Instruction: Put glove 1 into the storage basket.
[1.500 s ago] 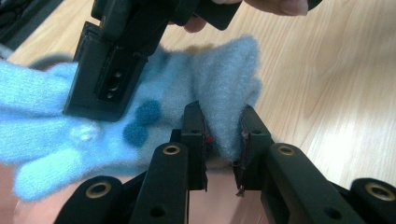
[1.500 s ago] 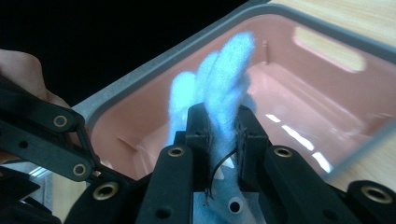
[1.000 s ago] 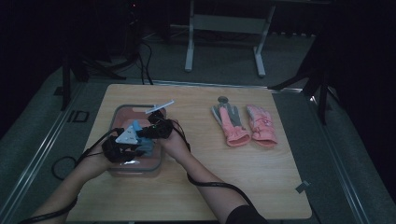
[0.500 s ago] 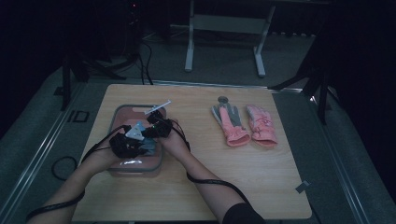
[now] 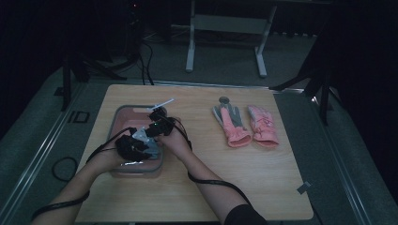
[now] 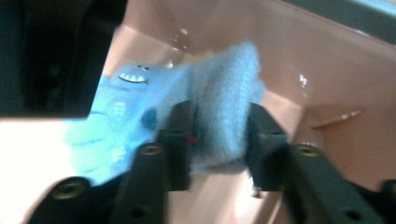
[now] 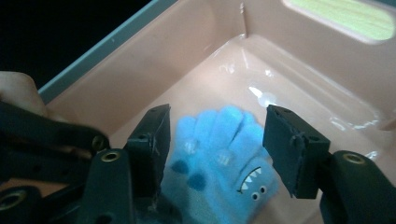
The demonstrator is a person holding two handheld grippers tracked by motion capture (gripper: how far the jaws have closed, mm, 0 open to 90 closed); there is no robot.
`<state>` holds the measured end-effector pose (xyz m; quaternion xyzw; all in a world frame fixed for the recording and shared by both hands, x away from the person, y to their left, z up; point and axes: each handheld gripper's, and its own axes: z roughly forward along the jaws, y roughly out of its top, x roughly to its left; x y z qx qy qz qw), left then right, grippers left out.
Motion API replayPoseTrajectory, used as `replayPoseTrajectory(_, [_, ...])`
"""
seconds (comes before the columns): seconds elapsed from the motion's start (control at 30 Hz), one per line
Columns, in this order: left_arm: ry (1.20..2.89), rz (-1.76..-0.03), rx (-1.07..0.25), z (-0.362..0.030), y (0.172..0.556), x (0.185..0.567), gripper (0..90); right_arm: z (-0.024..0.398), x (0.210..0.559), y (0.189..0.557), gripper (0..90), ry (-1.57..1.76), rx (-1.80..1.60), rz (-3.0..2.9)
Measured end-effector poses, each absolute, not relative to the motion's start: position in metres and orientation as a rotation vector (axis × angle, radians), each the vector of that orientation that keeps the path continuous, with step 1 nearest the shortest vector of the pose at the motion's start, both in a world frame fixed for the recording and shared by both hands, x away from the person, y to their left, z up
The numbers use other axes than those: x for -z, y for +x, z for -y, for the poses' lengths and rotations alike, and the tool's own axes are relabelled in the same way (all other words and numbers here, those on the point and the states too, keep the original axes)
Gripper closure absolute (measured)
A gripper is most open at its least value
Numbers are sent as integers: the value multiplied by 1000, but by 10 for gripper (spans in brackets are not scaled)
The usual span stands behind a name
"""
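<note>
Left gripper (image 6: pixel 219 140): jaws part-open and just been opening; a fold of the blue glove (image 6: pixel 219 93) sits between the pads, which look to touch its sides. The picture is blurred, so a firm squeeze cannot be told.
Right gripper (image 7: pixel 215 140): jaws wide and just been opening; they stand either side of the glove's fingers (image 7: pixel 219 140) with a clear gap at each pad, pressing on nothing.
Blue glove: lies in the pink tub (image 7: pixel 140 60), on its floor, toothy face patch up; in the right gripper view its fingers point toward the tub's far wall.
Tub in the high view: pink tub (image 5: pixel 123 115) sits at the table's (image 5: pixel 202 187) left part, both grippers low inside it, close together.
Pink gloves (image 5: pixel 246 124): a pair lying flat, side by side, on the table's right part, well apart from the tub.
Hands: the person's hands hold both grippers over the tub, forearms coming in from the near edge.
</note>
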<state>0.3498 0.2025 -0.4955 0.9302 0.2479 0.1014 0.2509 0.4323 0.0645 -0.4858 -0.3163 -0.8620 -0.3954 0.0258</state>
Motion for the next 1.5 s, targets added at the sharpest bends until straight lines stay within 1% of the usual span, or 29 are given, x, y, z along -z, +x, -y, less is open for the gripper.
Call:
replayPoseTrajectory(0.03, [2516, -679, -278, -204, 348, 493, 565, -63, 484, 433, 375, -979, 1232, 2648])
replayPoseTrajectory(0.1, [2486, -690, -300, -206, 345, 489, 562, -59, 480, 432, 349, -974, 1258, 2633])
replayPoseTrajectory(0.13, [2455, -708, -303, -207, 342, 485, 562, -56, 477, 431, 311, -957, 1279, 2616])
replayPoseTrajectory(0.2, [2420, -731, -304, -209, 338, 481, 503, -52, 472, 428, 288, -938, 1304, 2600])
replayPoseTrajectory(0.33, [2345, -777, -292, -211, 330, 473, 456, -43, 463, 420, 226, -899, 1321, 2593])
replayPoseTrajectory(0.37, [2345, -777, -292, -211, 330, 473, 456, -43, 463, 420, 226, -899, 1321, 2593])
replayPoseTrajectory(0.4, [2297, -794, -303, -211, 326, 469, 456, -40, 461, 418, 223, -893, 1324, 2597])
replayPoseTrajectory(0.47, [2252, -806, -286, -209, 324, 466, 456, -29, 455, 413, 208, -892, 1348, 2585])
replayPoseTrajectory(0.7, [2159, -803, -273, -193, 315, 458, 459, 0, 448, 406, 194, -860, 1416, 2616])
replayPoseTrajectory(0.73, [2147, -803, -277, -190, 314, 457, 460, 5, 448, 405, 180, -855, 1427, 2622])
replayPoseTrajectory(0.87, [2120, -785, -279, -175, 308, 454, 459, 22, 447, 401, 152, -828, 1447, 2654])
replayPoseTrajectory(1.0, [2112, -776, -276, -160, 305, 455, 456, 39, 448, 396, 148, -819, 1440, 2685])
replayPoseTrajectory(1.13, [2112, -751, -251, -143, 300, 458, 371, 58, 448, 391, 145, -833, 1400, 2671])
replayPoseTrajectory(1.2, [2111, -734, -235, -138, 298, 459, 310, 64, 448, 390, 145, -838, 1405, 2671])
replayPoseTrajectory(1.23, [2118, -717, -207, -129, 295, 462, 310, 70, 448, 390, 143, -841, 1410, 2671])
replayPoseTrajectory(1.27, [2122, -706, -188, -125, 294, 463, 259, 81, 449, 388, 142, -858, 1436, 2666])
replayPoseTrajectory(1.3, [2120, -704, -155, -120, 294, 465, 229, 85, 450, 388, 142, -866, 1440, 2667])
replayPoseTrajectory(1.33, [2125, -702, -144, -116, 293, 467, 169, 90, 450, 388, 141, -870, 1442, 2667])
replayPoseTrajectory(1.37, [2140, -691, -150, -110, 291, 469, 135, 94, 451, 387, 140, -864, 1447, 2677])
replayPoseTrajectory(1.4, [2152, -680, -153, -105, 289, 471, 130, 98, 452, 386, 141, -869, 1447, 2688])
replayPoseTrajectory(1.47, [2167, -653, -122, -97, 287, 474, 88, 104, 454, 386, 141, -866, 1437, 2695])
replayPoseTrajectory(1.5, [2170, -647, -121, -93, 286, 475, 88, 108, 456, 385, 141, -866, 1438, 2699])
